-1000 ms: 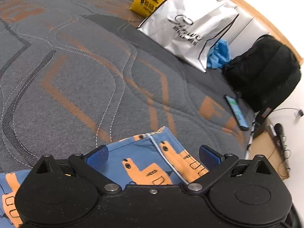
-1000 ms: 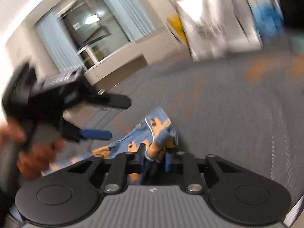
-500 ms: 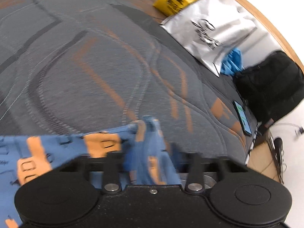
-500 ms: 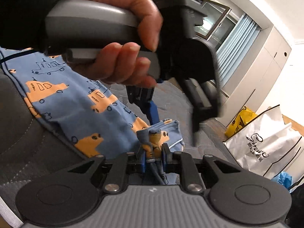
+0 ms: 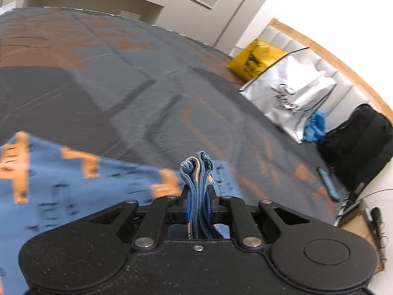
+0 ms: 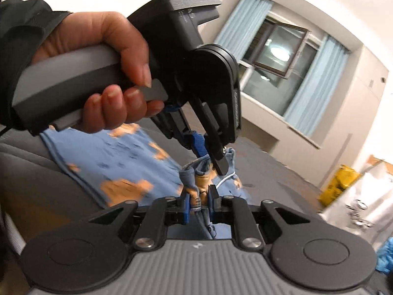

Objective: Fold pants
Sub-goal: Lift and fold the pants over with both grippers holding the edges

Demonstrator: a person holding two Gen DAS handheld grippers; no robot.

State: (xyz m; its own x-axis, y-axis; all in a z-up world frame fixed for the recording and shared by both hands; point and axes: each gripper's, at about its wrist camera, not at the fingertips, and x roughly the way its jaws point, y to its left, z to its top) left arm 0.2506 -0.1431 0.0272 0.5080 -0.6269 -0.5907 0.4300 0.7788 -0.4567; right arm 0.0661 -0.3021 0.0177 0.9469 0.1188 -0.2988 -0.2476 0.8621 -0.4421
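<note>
On the bed (image 5: 103, 93), near its close edge, the pants (image 5: 49, 186) lie partly spread: blue fabric with orange print over the grey-and-orange quilted cover. Both tongs have hold of bunched cloth.

Left tongs (image 5: 198, 205): narrow, jaws closing on a thick stack of gathered layers that stands up between the pads. In the right wrist view the left tongs sit just above and behind the right ones, hand (image 6: 98, 73) squeezing the trigger.

Right tongs (image 6: 198, 206): narrow, clamped on a scrunched bit with orange print and a white cord trailing beside it. Cannot tell whether it's waistband or hem.

Step, my read: grasp phase of a fold. Two grip points sit close together on the same end of the garment, the rest trails flat toward the near-left of the bed. Fold itself not laid yet.

Next move needs:
- both grips kept firm, since the stacked layers could slip
- tongs spread apart to tension the edge, else it lands as a wad
- edge carried over the flat part and lined up before release

Far side of the bed: yellow bag (image 5: 255, 59), silver bag (image 5: 289, 93), black backpack (image 5: 356, 142) and phone (image 5: 328, 182), all well apart from the pants and no obstruction.
</note>
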